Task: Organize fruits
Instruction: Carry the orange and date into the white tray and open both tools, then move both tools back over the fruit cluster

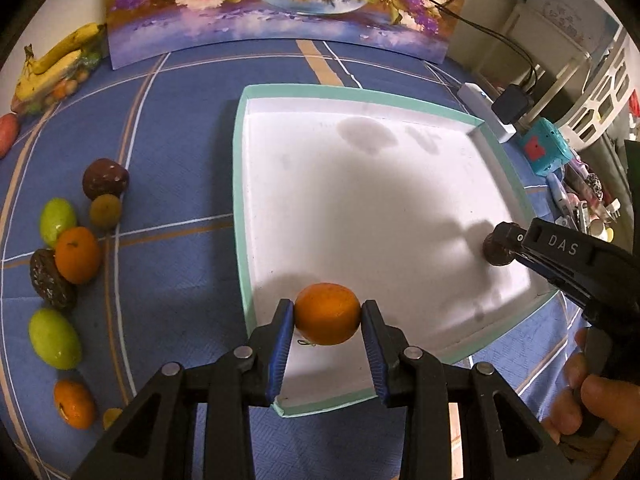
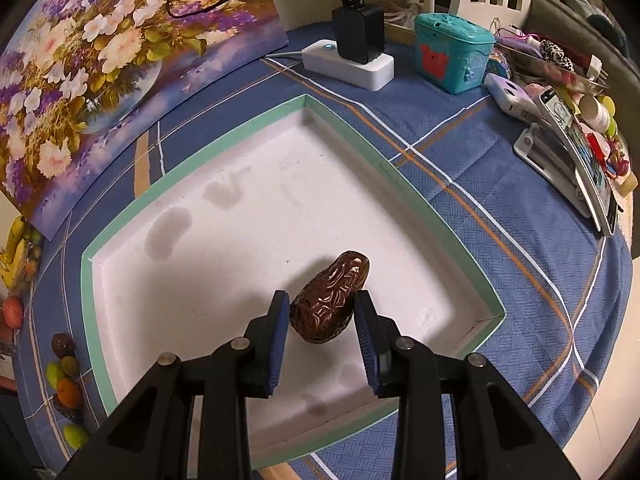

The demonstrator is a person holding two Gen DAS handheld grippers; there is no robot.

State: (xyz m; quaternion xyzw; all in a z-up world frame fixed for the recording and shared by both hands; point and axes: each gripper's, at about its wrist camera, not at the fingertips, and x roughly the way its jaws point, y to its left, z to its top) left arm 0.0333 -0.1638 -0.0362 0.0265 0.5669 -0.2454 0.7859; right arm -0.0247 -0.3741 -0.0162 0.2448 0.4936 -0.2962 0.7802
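a blue plaid tablecloth point(image 1: 192, 128) covers a table, and a shallow white tray with a mint-green rim point(image 1: 239, 184) sits on it. the left gripper point(image 1: 327, 314) pinches a small orange point(image 1: 327, 313) between its 2 blue pads, holding it over the tray's near-left corner. the right gripper point(image 2: 322, 312) clamps a dark brown wrinkled fruit point(image 2: 330, 298) between its pads, over the white floor of the tray near its right side; whether the fruit touches the floor cannot be told. in the left wrist view, the right gripper point(image 1: 500, 246) reaches in from the right with the same brown fruit at its tip. to the left of the tray, well apart from it, loose fruit lies in a cluster: 2 green fruits point(image 1: 56, 220), 2 oranges point(image 1: 77, 255), and dark brown ones point(image 1: 105, 178). a bunch of bananas point(image 1: 52, 66) lies at the far-left corner beside a flower painting point(image 1: 280, 4). a white power strip point(image 2: 348, 64) and a teal box point(image 2: 452, 52) sit beyond the tray.
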